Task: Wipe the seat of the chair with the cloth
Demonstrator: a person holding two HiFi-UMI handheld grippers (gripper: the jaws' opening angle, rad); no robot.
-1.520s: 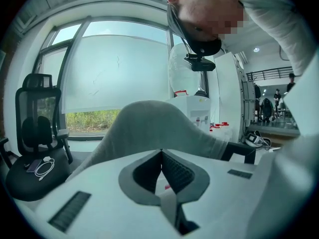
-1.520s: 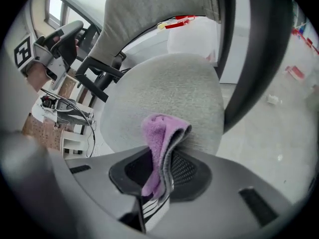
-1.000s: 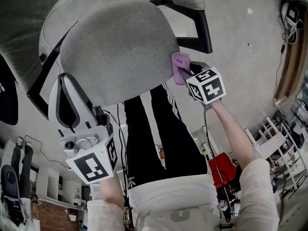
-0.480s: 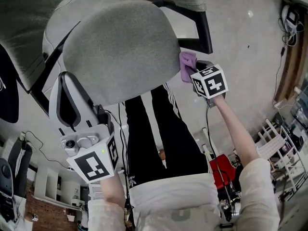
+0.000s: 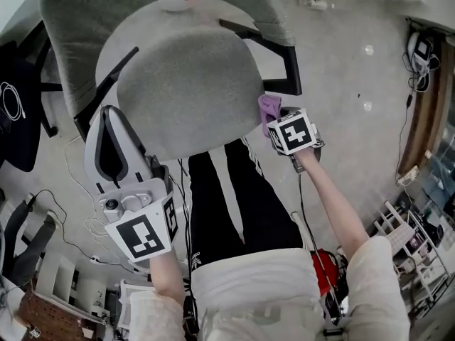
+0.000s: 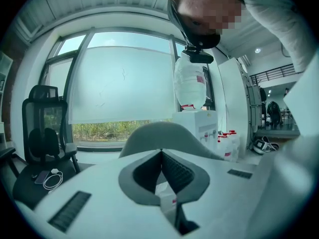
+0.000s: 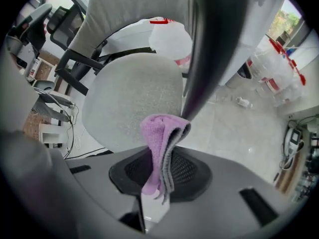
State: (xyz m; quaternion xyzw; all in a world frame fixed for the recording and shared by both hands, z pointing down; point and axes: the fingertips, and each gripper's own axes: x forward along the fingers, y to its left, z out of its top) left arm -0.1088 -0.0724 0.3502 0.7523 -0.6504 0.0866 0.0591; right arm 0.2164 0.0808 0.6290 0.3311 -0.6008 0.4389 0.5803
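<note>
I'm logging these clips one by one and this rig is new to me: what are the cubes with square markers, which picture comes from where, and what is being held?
No robot: a person holds a two-jaw gripper in each hand; the marker cubes are part of them. The head view looks steeply down from the person's head; the other two cameras ride on the grippers. The right gripper is shut on a purple cloth at the right edge of the grey chair seat. The left gripper is shut and empty, held by the seat's near edge.
</note>
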